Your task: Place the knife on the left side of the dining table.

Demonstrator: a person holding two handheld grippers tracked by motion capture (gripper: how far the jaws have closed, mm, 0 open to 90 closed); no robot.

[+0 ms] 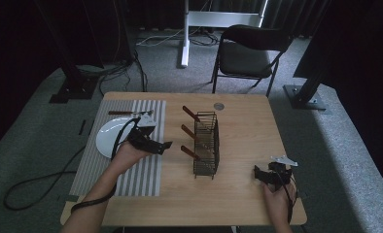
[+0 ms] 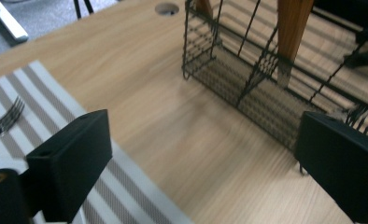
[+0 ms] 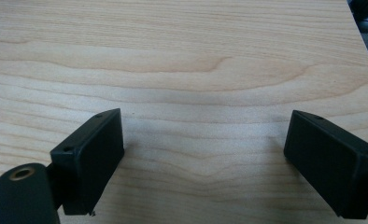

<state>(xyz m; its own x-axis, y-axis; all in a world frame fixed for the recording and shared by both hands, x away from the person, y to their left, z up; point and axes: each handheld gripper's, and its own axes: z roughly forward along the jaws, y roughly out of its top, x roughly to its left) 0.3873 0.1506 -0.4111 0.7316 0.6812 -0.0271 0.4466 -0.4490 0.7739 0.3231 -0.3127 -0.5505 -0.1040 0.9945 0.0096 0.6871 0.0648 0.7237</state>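
Both tongs gape empty: left gripper (image 1: 166, 144) faces the wire caddy (image 1: 206, 143). Its 3 wooden handles (image 1: 190, 152) look stiff, light; grip one mid-handle.

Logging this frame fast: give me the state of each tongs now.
Left tongs: open, holding nothing, above the table near the wire rack.
Right tongs: open, holding nothing, over bare table.
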